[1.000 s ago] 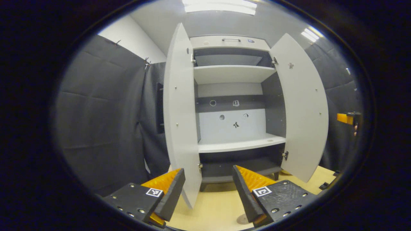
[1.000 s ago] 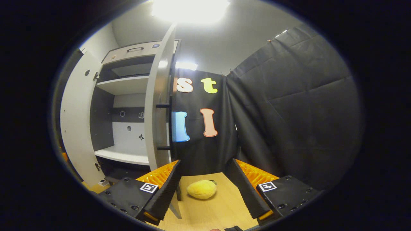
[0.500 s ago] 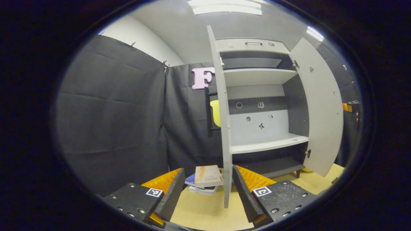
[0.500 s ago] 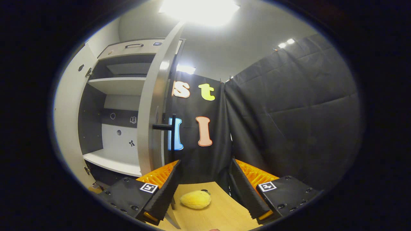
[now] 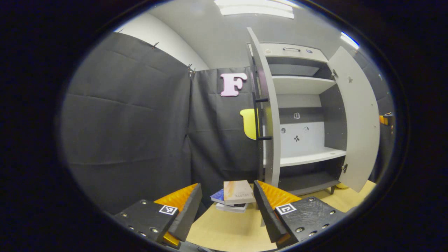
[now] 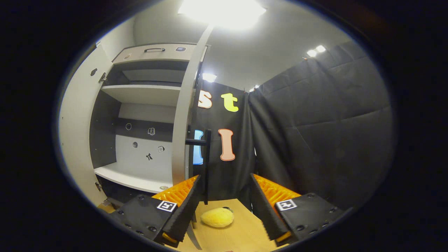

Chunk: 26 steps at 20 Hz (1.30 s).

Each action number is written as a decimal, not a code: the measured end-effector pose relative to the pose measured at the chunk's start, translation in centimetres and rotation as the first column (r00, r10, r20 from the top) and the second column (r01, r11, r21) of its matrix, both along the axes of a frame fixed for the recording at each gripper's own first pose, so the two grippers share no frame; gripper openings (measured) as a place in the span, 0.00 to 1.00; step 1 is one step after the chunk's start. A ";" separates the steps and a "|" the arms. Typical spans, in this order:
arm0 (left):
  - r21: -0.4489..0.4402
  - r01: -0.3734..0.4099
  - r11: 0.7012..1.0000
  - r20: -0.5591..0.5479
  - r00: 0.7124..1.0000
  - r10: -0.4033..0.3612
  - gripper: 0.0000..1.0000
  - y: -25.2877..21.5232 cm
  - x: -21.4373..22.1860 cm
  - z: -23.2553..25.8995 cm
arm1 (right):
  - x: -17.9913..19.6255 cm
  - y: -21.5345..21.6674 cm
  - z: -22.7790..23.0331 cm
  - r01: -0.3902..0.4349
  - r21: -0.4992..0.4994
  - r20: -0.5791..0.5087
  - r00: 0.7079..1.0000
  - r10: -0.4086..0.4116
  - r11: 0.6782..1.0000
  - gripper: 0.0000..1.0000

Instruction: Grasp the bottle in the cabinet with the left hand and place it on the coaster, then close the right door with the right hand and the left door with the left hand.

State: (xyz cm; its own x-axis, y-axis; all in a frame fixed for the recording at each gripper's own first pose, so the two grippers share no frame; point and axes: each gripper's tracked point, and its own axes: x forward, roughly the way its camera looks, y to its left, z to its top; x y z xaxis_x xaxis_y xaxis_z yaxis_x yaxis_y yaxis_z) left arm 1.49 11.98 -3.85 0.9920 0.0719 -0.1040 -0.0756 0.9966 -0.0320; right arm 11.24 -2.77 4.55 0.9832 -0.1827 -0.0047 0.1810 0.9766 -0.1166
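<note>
Grey cabinet (image 5: 301, 159): left door (image 5: 269, 115) and right door (image 5: 360, 119) both open, shelves bare.

My left tool (image 5: 227, 210) stood with jaws apart, the stack of books (image 5: 235, 196) on the pale wooden tabletop (image 5: 227, 231) lying in its way, just beside the grey left cabinet door (image 5: 267, 112). Ahead of my right tool (image 6: 222, 208), the grey right cabinet door (image 6: 185, 115) with its black bar handle (image 6: 207, 164) blocked the left side; a yellow plush toy (image 6: 217, 217) sat between the fingers' lines.

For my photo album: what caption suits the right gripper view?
Open right gripper facing a grey cabinet's open right door, with a yellow plush toy on the wooden table.
</note>
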 end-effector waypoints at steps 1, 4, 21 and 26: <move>-0.001 0.000 1.000 -0.002 1.000 0.000 0.86 0.3 0.1 -0.2 | 0.6 -0.4 -0.1 0.011 -0.024 0.002 1.000 -0.011 1.000 0.81; -0.014 0.012 1.000 -0.005 1.000 -0.012 0.91 0.6 0.0 -0.5 | 0.4 -0.3 -0.2 0.027 -0.002 -0.005 1.000 -0.027 1.000 0.82; -0.027 -0.008 1.000 0.000 1.000 0.008 0.91 2.1 0.2 -1.1 | 0.8 6.1 -0.4 -0.080 0.024 0.024 0.997 0.080 0.996 0.86; -0.016 -0.037 0.999 -0.003 0.999 0.037 0.92 4.0 -0.5 -1.1 | 1.6 10.0 -0.7 -0.143 0.050 0.020 0.990 0.142 0.988 0.82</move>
